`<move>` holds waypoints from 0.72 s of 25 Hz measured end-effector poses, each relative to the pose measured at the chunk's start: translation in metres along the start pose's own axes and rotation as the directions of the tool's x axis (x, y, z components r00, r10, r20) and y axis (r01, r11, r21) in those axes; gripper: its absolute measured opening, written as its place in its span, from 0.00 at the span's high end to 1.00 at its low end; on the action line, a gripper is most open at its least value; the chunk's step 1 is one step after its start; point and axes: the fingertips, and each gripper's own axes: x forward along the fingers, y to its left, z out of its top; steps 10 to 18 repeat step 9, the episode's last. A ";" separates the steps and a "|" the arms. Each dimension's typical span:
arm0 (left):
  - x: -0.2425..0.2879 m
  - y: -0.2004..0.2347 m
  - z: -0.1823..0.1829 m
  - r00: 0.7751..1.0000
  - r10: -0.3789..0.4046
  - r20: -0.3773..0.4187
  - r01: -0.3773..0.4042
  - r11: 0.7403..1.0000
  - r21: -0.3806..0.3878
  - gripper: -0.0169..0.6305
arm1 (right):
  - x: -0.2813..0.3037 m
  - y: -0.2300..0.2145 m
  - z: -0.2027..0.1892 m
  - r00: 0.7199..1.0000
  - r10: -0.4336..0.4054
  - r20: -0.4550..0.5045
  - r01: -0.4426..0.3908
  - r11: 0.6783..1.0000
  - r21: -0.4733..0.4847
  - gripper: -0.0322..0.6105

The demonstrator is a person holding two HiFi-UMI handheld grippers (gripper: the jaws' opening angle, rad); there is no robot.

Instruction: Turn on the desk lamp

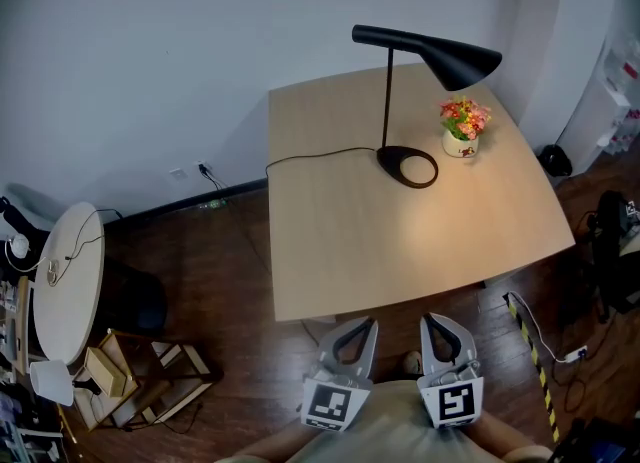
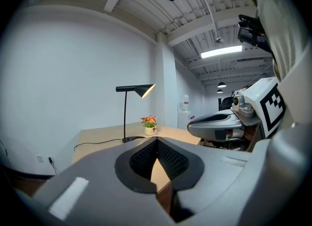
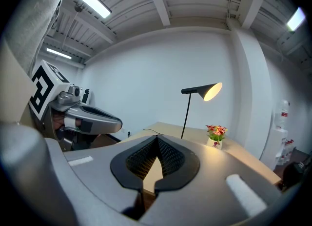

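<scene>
By a white wall, the head view shows a pale wooden table (image 1: 340, 241) bearing the lit black cone-shaded desk lamp (image 1: 430, 51), well beyond the left gripper (image 1: 362, 327) and right gripper (image 1: 437, 324); the left gripper view shows jaws pressed together, empty, the desk lamp (image 2: 127, 115) far ahead; the right gripper view shows the same, the desk lamp (image 3: 202, 92) far ahead.

A light wooden table (image 1: 330, 251) stands close to a plain white wall (image 1: 150, 71). Around the table the floor (image 1: 230, 281) is dark wood. Well left of the table is a round white table (image 1: 65, 281) and, low on the wall, a socket (image 1: 200, 168). High above the table, a tube light (image 2: 222, 51) shines.
</scene>
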 end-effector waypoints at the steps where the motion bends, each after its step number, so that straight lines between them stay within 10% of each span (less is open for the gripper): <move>1: 0.001 -0.001 0.000 1.000 0.000 0.000 0.000 1.000 0.000 0.98 | 0.000 -0.001 0.000 1.000 0.000 0.000 0.000 1.000 0.001 0.95; 18: 0.005 0.000 0.000 1.000 0.004 -0.001 -0.004 1.000 -0.015 0.98 | 0.004 -0.005 -0.001 1.000 0.009 0.000 -0.009 1.000 -0.015 0.95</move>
